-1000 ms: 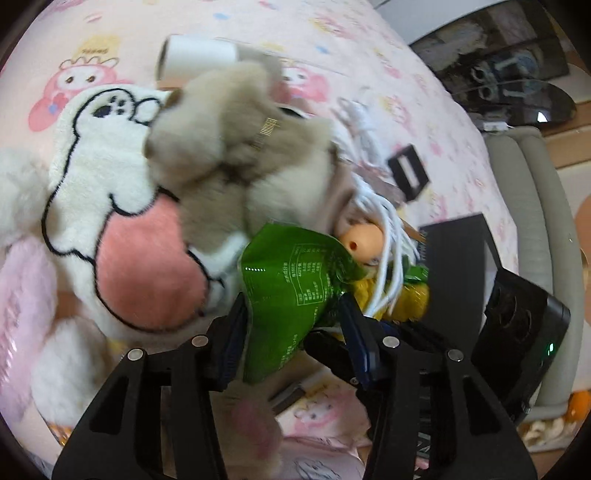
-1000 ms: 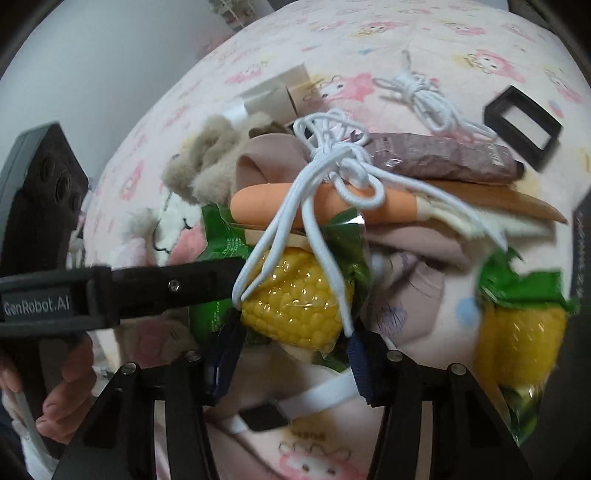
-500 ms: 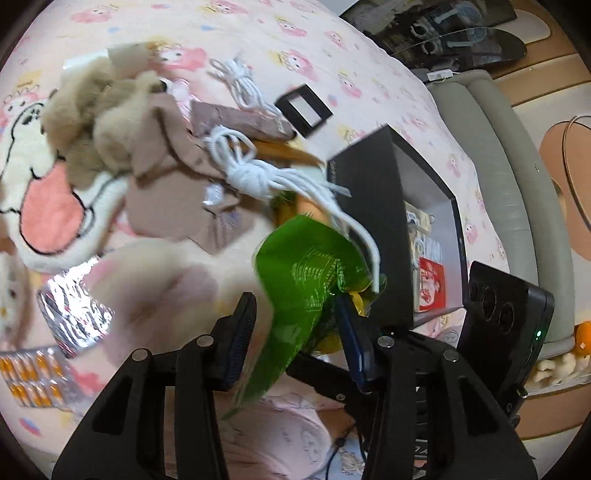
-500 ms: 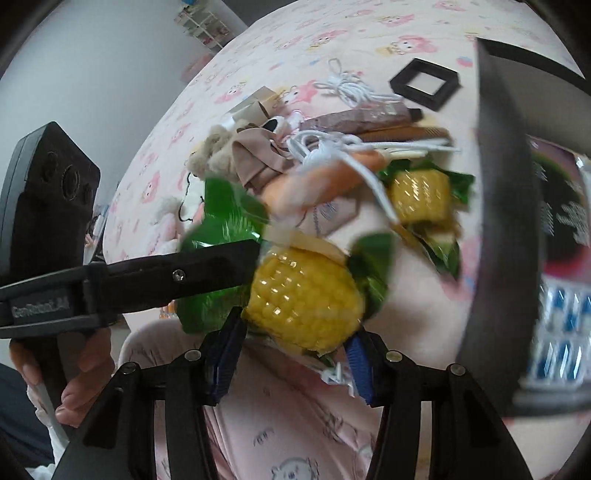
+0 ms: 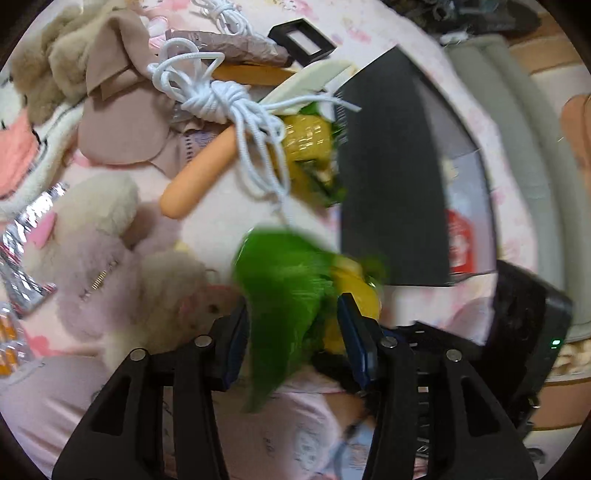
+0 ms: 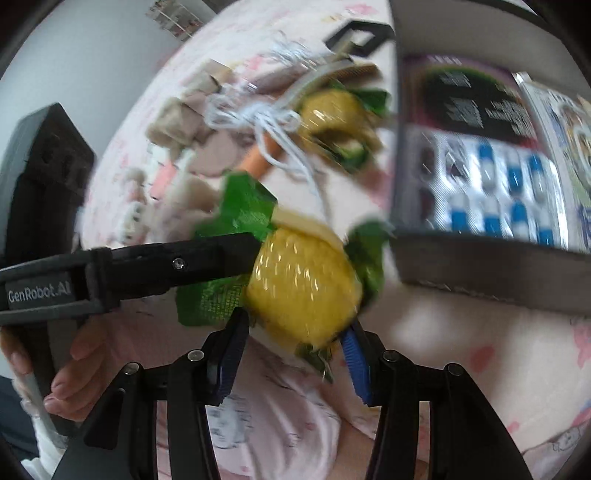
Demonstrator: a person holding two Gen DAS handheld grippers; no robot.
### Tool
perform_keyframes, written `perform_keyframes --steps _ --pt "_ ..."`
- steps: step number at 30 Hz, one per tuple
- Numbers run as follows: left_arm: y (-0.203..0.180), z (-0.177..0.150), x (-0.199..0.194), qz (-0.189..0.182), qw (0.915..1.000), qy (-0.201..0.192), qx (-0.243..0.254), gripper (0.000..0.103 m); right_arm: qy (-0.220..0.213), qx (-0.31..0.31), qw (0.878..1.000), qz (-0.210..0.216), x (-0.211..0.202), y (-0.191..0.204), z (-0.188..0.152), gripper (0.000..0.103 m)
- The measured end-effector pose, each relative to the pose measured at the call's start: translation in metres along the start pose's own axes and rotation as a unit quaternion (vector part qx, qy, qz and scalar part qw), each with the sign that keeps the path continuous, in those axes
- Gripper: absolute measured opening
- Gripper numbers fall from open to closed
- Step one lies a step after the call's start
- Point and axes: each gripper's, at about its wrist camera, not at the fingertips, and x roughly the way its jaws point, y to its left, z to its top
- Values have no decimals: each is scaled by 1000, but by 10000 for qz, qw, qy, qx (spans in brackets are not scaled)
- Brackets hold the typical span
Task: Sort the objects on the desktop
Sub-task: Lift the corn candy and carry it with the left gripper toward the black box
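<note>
Home, likely bedroom — pink cartoon-print bedsheet under clutter, plush toys heaped on it, grey cushioned furniture edge alongside.

a pink cloth printed with cartoon figures is covering the whole surface and draping over its near edge. a grey padded rim is curving along the cloth's far side, with blurred dark items lying beyond it. a pale wall is rising behind, a small rack standing against it.
</note>
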Motion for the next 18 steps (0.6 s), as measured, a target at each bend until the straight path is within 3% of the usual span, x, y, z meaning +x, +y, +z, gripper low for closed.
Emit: perform_keyframes --steps 2,6,9,12,15,18 --pt "-4 1 -1 191 9997 -99 68 50 -25 28 9998 -196 1 -6 -2 45" --pt "-3 2 1 222 9997 -111 -2 53 -149 4 9998 -149 -7 -12 -3 44" --pt "0 2 5 -60 9999 -29 -109 53 -338 -125 9991 -218 -17 -10 -3 44" --pt "10 4 -2 -529 9975 -211 -412 53 -506 -54 9985 -180 -29 -18 -5 44" --pt "22 3 -6 -534 9951 -403 -734 53 -522 -1 9981 -339 -30 -28 -6 42" --pt "29 -1 -6 -467 9955 -335 -751 53 -272 45 9994 -218 -19 -34 -8 39"
